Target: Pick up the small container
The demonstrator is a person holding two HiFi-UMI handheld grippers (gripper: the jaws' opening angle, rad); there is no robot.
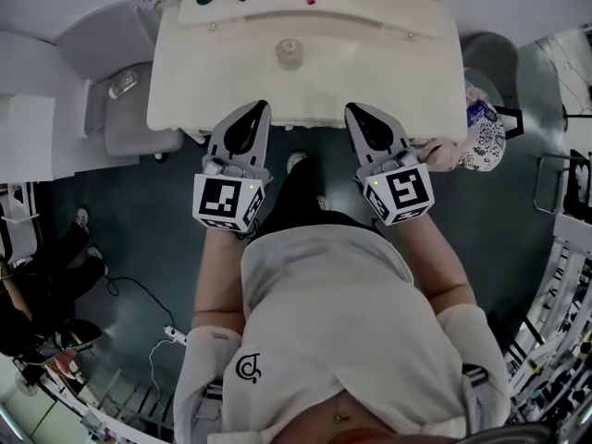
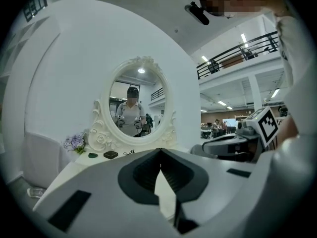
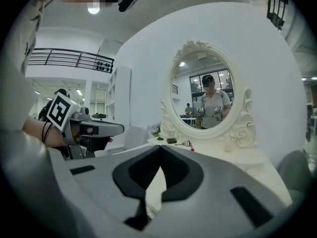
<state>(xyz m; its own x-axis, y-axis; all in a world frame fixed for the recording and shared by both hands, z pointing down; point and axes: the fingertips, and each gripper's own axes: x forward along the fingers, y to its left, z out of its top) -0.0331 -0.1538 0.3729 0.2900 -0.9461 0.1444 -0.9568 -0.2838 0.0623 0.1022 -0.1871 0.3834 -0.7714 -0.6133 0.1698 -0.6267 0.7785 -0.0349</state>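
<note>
From above, the person is standing at a white dressing table (image 1: 370,63), holding the left gripper (image 1: 252,111) and the right gripper (image 1: 359,112) side by side over its near edge. A pale round jar, which I take to be the small container (image 1: 289,52) though it is too blurred to be sure, is sitting in the middle of the tabletop, ahead of both tips and between their lines, touched by neither.

The left gripper view is showing its jaws pressed together with nothing between them, pointing towards the oval mirror (image 2: 137,105). A small black box (image 2: 110,154) is lying on the back shelf beside some flowers (image 2: 75,143).

The right gripper view is showing the same: jaws pressed together, pinching nothing. The container itself is hiding behind the jaws here.

To my eye this is the reach before any pickup. Next, one gripper needs its jaws spread, carried forward to straddle the jar, then closed on its sides.
</note>
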